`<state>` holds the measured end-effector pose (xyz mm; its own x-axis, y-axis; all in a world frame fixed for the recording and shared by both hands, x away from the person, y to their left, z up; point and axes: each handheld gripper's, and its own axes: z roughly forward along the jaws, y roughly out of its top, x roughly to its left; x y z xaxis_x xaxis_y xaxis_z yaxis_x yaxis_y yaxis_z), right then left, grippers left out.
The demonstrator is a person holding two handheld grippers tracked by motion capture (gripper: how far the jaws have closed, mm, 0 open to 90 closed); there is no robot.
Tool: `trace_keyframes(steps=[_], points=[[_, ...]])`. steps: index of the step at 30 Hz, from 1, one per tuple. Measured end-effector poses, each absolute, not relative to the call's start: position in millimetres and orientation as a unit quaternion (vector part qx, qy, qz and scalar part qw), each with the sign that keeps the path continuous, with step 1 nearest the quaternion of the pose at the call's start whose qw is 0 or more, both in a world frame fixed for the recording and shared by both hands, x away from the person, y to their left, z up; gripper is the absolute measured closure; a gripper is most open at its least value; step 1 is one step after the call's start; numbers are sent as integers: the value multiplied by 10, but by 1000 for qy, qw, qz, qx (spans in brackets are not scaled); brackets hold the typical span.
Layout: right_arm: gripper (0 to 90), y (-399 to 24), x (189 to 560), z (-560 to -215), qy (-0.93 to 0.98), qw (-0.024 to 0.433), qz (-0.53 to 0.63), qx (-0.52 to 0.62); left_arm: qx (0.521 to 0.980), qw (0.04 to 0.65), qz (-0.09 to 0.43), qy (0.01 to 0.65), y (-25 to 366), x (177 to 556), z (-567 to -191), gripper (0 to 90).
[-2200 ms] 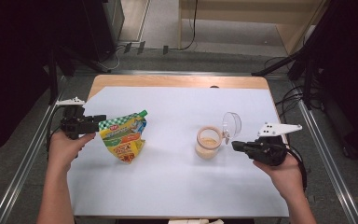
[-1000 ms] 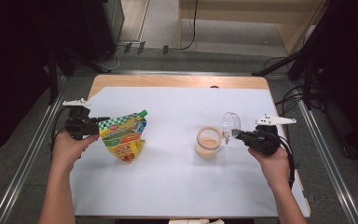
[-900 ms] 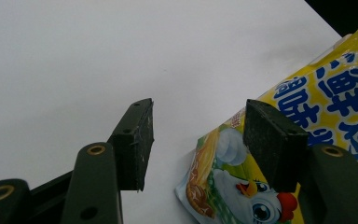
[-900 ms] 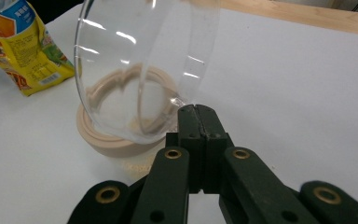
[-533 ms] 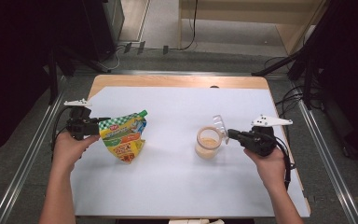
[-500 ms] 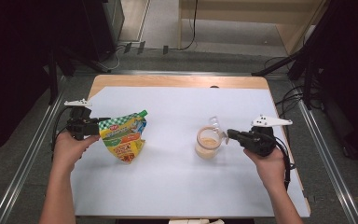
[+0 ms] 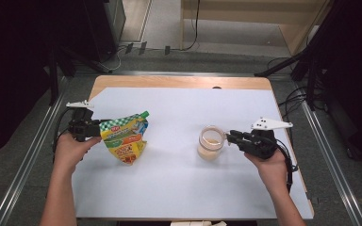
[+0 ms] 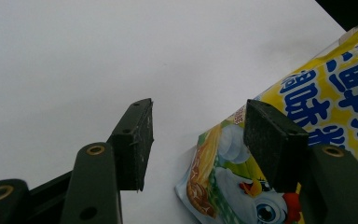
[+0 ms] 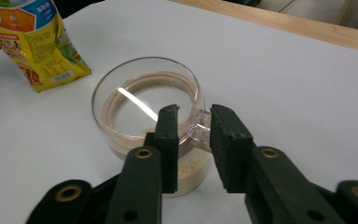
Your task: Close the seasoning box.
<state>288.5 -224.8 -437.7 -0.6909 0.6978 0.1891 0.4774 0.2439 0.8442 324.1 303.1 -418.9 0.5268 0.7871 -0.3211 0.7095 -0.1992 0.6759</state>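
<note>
A glass jar (image 7: 209, 148) of beige powder stands right of the table's middle, with a clear lid (image 9: 135, 100) lying flat on its mouth. My right gripper (image 7: 231, 136) reaches it from the right. Its jaws have just been opening and now stand on either side of the lid's clear tab (image 9: 199, 128), loose around it. A yellow-green pouch (image 7: 125, 139) stands at the left. My left gripper (image 7: 98, 128) is at its left edge, open; in the left gripper view the pouch (image 8: 317, 93) has a corner between the jaws, beside the right pad, with white table visible before the left pad.
A white sheet (image 7: 179, 183) covers the wooden table (image 7: 179, 82). Metal rails run along both sides of the table, and cables lie on the floor beyond the far edge.
The lid, held tilted up at the jar's right rim a second ago, now lies flat on the jar. My right gripper came left and down with it. The left hand and pouch kept still.
</note>
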Motion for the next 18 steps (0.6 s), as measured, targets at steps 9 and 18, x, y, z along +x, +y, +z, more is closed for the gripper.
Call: trace_keyframes(steps=[9,18], points=[[583,-2382,2937,-4446,775,102,491,385,771,415,44,481,3049,3235,-4185,428],[447,-2517,2985,-4518,768,105,485,406,769,420,42,479,3051,3231,-4182,425]])
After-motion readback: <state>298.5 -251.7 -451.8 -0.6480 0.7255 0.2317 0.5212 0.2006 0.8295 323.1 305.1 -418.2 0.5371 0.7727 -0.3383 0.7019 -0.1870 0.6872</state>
